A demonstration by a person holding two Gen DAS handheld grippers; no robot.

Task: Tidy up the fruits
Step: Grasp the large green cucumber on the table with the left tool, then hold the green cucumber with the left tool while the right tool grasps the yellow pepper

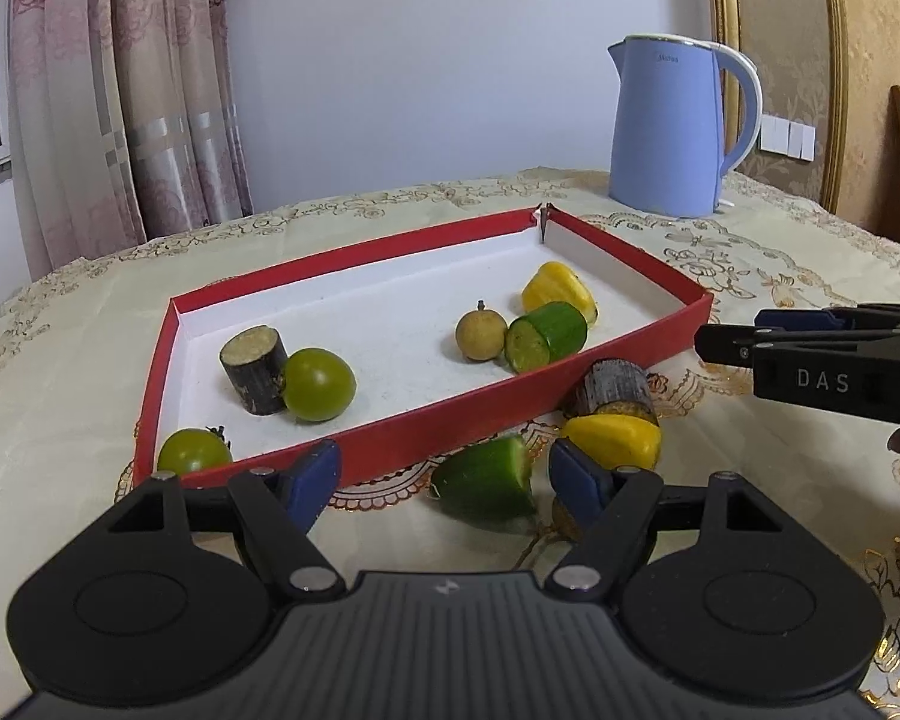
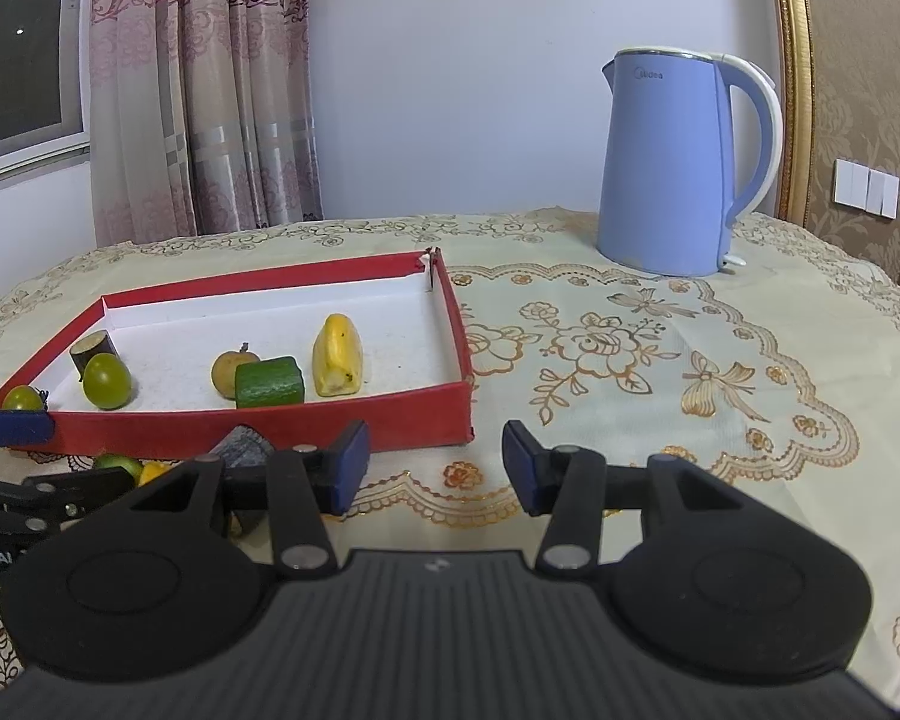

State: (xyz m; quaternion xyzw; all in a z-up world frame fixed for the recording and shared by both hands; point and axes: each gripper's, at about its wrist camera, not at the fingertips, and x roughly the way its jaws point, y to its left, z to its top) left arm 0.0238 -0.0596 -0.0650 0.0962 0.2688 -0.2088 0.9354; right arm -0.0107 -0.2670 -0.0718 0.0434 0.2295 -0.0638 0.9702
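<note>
- Now the left gripper [image 1: 444,477] was spread wide, with a cut green cucumber piece [image 1: 486,483] lying between its blue fingers.
- Right gripper [image 2: 435,459] was spread too, holding nothing; the shallow red cardboard tray [image 2: 258,429] stood ahead-left of it.

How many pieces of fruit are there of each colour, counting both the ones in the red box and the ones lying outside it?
Green: 4, two tomatoes and a cucumber chunk in the red box, one cucumber chunk outside.
Yellow: 2, one piece inside, one outside.
Dark cane pieces: 2, one inside, one outside.
Tan: 1, a round fruit inside; something tan behind the left tongs is unclear.
Total: 9
</note>
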